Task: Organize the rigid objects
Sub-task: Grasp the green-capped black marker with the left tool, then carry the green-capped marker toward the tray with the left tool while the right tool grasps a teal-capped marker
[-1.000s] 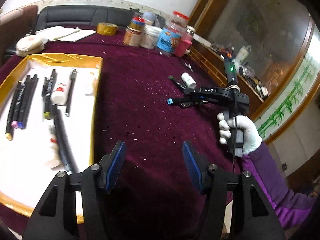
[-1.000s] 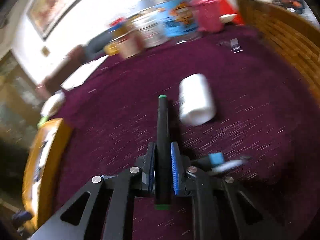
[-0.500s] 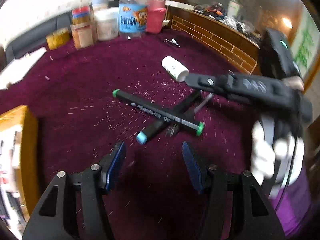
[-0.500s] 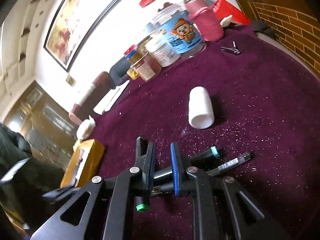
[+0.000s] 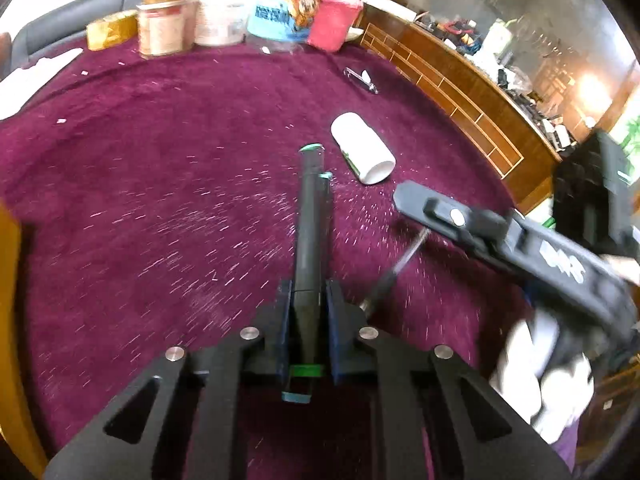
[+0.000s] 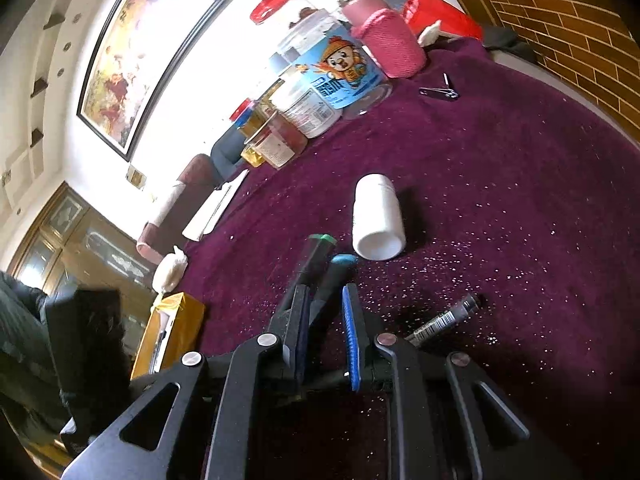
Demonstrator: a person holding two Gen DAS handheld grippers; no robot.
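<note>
My left gripper (image 5: 306,300) is shut on two black markers: a green-capped marker (image 5: 310,216) with a teal-capped marker (image 5: 323,200) beside it, both pointing away over the purple cloth. In the right wrist view my right gripper (image 6: 325,316) is open, its jaws a small gap apart, with the green-capped marker (image 6: 316,254) and the teal-capped marker (image 6: 338,270) lying just beyond its tips. A white bottle (image 5: 362,154) lies on its side past the markers; it also shows in the right wrist view (image 6: 378,216). A thin pen (image 6: 444,320) lies right of the right gripper.
Jars and a pink bottle (image 6: 386,46) stand at the table's far edge. A nail clipper (image 6: 440,90) lies near them. The gold-edged tray (image 6: 172,328) with pens is far left. A wooden brick-pattern rail (image 5: 460,88) borders the table on the right.
My right gripper has let go of the green-capped marker and opened. My left gripper has swung from the tray to the markers and shut on both.
</note>
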